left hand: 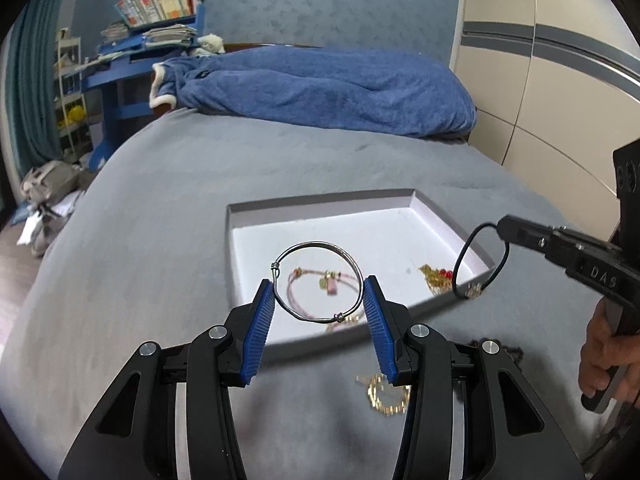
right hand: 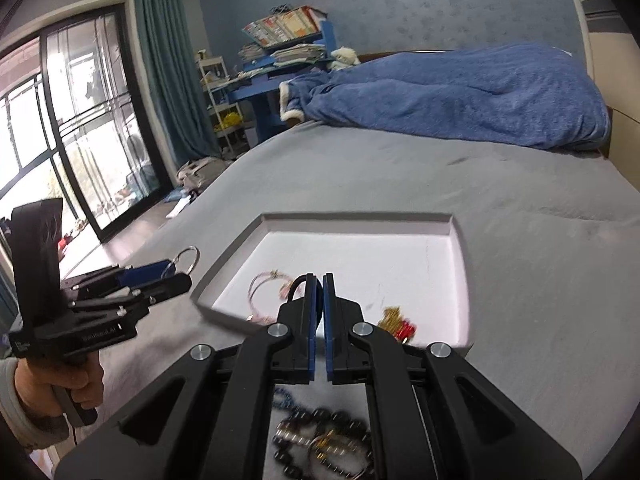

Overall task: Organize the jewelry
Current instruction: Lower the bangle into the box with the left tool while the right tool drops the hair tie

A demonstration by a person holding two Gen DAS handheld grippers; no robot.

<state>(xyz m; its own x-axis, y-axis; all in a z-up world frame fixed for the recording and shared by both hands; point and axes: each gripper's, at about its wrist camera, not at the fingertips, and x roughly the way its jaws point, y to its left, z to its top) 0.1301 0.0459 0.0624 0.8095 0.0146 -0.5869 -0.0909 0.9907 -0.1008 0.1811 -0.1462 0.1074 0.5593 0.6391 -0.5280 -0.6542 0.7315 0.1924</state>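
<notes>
My left gripper [left hand: 319,291] is shut on a silver wire bangle [left hand: 304,245], held across its width between the blue pads above the near edge of a white tray [left hand: 320,206]. My right gripper [right hand: 319,280] is shut on a black cord bracelet [left hand: 464,252] with a small charm, hanging over the tray's right corner; in the right wrist view only a bit of the cord [right hand: 298,281] shows. In the tray lie a pink cord bracelet [left hand: 304,278] and a gold piece with red beads [left hand: 436,276].
The tray sits on a grey bed [left hand: 180,200]. A gold chain bracelet [left hand: 386,398] and dark bead bracelets [right hand: 320,436] lie on the bed near me. A blue blanket [left hand: 320,84] lies at the head. A cluttered blue desk [left hand: 132,60] stands left.
</notes>
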